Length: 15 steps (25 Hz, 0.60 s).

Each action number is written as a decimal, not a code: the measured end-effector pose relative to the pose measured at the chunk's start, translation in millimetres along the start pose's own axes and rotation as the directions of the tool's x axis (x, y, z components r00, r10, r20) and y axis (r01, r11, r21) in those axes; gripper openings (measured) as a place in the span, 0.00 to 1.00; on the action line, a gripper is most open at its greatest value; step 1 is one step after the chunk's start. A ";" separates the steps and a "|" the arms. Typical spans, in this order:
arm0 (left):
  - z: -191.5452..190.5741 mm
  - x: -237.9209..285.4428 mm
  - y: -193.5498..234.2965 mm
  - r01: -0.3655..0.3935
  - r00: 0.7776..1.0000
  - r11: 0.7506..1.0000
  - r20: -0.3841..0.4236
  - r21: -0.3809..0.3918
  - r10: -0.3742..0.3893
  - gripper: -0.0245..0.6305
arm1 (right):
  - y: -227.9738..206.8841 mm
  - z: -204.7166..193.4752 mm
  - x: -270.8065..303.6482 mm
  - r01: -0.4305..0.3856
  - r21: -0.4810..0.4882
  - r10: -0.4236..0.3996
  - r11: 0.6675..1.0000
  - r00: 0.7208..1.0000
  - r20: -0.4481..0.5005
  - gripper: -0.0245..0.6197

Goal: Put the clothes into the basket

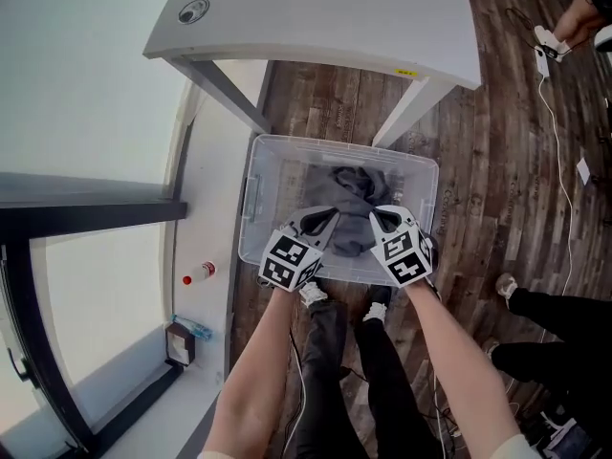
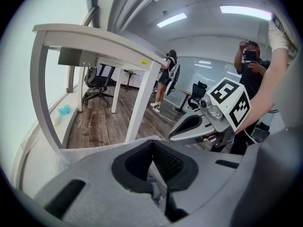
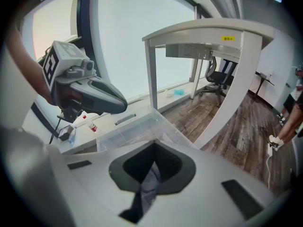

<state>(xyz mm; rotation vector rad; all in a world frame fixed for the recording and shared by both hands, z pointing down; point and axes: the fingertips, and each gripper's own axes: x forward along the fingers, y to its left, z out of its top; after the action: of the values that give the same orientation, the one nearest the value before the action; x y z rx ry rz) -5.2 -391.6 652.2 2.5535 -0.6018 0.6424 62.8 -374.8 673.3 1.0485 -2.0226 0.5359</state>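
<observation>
A grey garment (image 1: 349,204) hangs bunched over the clear plastic basket (image 1: 251,199) that stands on the floor under a white table. My left gripper (image 1: 325,220) and right gripper (image 1: 382,218) are side by side above the basket's near half, each shut on an edge of the garment. In the right gripper view a grey-blue fold of the cloth (image 3: 150,186) is pinched between the closed jaws of the right gripper (image 3: 152,174). The left gripper (image 2: 154,174) in its own view is closed, with a sliver of cloth (image 2: 154,190) between its jaws.
The white table (image 1: 335,17) stands over the basket's far end, its legs (image 1: 225,94) at either side. A red-capped bottle (image 1: 199,273) and a blue item (image 1: 191,328) lie on the window ledge at left. Another person's legs (image 1: 555,323) are at right.
</observation>
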 end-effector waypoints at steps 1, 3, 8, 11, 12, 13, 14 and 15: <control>10.0 -6.2 -3.7 -0.002 1.000 1.000 -0.002 0.005 0.002 0.06 | -1.4 8.0 -9.1 0.004 -0.001 -0.004 1.000 1.000 0.006 0.06; 28.9 -19.1 -12.6 -0.005 1.000 1.000 -0.003 0.014 0.005 0.06 | -2.9 23.0 -27.8 0.011 -0.002 -0.011 1.000 1.000 0.020 0.06; 72.1 -47.3 -29.7 -0.018 1.000 0.999 0.002 0.027 0.018 0.06 | -5.8 58.3 -67.9 0.025 -0.015 -0.025 1.000 0.999 0.047 0.06; 91.5 -58.3 -39.7 -0.022 1.000 0.999 0.001 0.036 0.022 0.06 | -5.1 73.0 -86.4 0.027 -0.020 -0.025 0.999 0.998 0.057 0.06; 95.7 -61.1 -42.7 -0.023 1.000 0.999 0.000 0.039 0.023 0.06 | -3.8 76.4 -91.2 0.026 -0.020 -0.025 0.999 0.998 0.061 0.06; 98.8 -63.4 -45.3 -0.024 1.000 0.999 -0.002 0.042 0.024 0.06 | -1.9 79.3 -95.1 0.024 -0.019 -0.023 1.000 0.998 0.065 0.06; 100.8 -64.9 -47.6 -0.025 1.000 0.999 -0.003 0.044 0.025 0.06 | 0.2 81.1 -97.9 0.022 -0.017 -0.021 1.000 0.997 0.069 0.06; 101.9 -65.1 -49.7 -0.025 1.000 0.999 -0.003 0.046 0.025 0.06 | 2.0 81.4 -99.4 0.019 -0.015 -0.018 1.000 0.997 0.071 0.06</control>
<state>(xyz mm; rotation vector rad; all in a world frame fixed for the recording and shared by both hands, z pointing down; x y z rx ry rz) 1.8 -383.1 521.9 2.5913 -0.6251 0.6763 60.1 -378.3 544.9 1.0899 -2.0736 0.4777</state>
